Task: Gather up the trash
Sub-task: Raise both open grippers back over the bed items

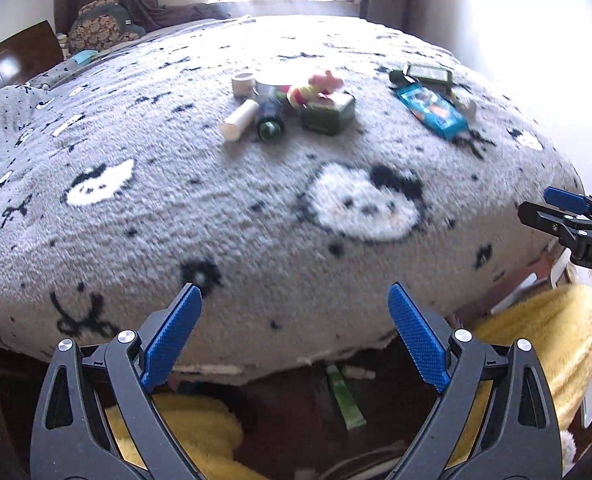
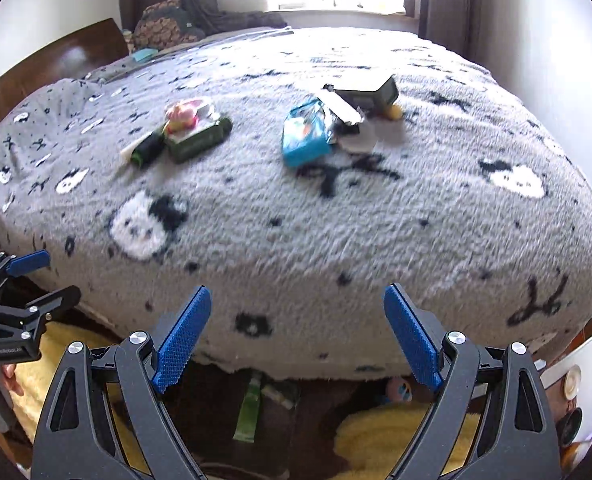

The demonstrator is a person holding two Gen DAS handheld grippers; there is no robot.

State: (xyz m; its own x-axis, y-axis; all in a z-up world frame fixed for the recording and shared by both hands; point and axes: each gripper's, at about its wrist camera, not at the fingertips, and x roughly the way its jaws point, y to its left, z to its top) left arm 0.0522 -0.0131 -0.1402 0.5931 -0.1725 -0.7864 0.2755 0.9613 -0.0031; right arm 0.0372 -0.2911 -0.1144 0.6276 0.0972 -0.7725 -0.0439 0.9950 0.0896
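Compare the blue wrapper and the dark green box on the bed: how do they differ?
The blue wrapper is bright blue, flat and crumpled; the dark green box is dark and blocky. The box carries a pink toy on top, while the wrapper carries nothing. The wrapper lies nearer the right gripper's side. Both rest on the grey blanket, ungrasped.

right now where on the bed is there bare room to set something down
The near half of the blanket is bare, from the bed's front edge up to the green tin and blue wrapper. A narrower bare strip runs between those two. It is crowded around each.
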